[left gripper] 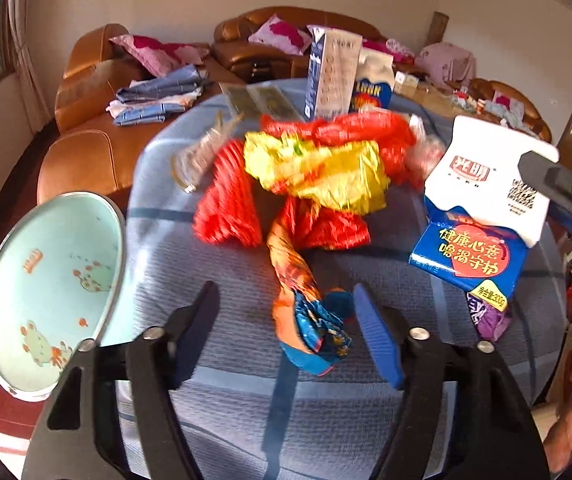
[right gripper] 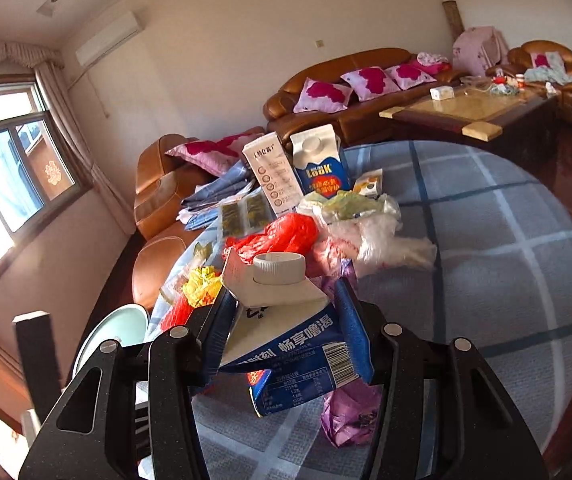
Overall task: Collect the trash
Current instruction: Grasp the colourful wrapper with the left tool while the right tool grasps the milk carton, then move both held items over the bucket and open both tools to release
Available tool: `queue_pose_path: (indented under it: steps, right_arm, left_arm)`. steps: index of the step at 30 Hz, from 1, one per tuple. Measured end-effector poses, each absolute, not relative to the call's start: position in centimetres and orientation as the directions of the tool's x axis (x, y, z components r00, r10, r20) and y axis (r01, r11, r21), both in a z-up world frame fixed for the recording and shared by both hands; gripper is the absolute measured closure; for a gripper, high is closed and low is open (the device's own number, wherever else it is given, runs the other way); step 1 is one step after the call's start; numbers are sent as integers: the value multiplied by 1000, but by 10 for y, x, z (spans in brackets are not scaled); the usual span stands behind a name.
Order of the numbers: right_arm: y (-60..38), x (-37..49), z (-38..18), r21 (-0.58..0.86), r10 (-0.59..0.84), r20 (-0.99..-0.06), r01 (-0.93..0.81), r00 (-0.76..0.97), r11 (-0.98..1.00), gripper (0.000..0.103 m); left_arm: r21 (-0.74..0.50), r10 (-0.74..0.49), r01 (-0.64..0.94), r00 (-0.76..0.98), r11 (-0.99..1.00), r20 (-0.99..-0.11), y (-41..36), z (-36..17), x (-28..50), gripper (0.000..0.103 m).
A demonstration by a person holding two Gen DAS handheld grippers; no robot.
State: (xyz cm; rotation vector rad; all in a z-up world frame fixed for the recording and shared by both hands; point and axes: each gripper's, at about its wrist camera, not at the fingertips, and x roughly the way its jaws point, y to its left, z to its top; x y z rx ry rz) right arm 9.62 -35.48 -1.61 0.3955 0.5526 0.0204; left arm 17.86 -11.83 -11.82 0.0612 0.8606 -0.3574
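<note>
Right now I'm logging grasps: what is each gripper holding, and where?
The right gripper clamps the blue-and-white carton across its sides, below the cap. The left gripper holds nothing; its fingers straddle a crumpled wrapper.

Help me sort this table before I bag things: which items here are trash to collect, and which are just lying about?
Trash to collect:
- milk carton in the right gripper
- twisted snack wrapper between the left gripper fingers
- red and yellow plastic bags
- purple wrapper

Lying about:
- pale green basin
- sofa cushions
- folded blue cloths
</note>
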Motion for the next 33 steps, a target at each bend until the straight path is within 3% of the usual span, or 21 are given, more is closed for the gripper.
queue_pose_path:
  steps: [2,5,33]
  right_arm:
    - [-355,95,-17,377,124,-503,88,855,922,52]
    - [-354,94,-14,379,124,-497,86,859,921,52]
    - [-305,62,36,325,121,-409,20,905,946,52]
  left_arm:
    - [-107,-298,340,580,934,-758,-119,-122,181,65]
    - [-143,-336,354,579,924,-743,-116,-121,179,74]
    - [-131,-357,346,746,929,-562,-47,-27,120,78]
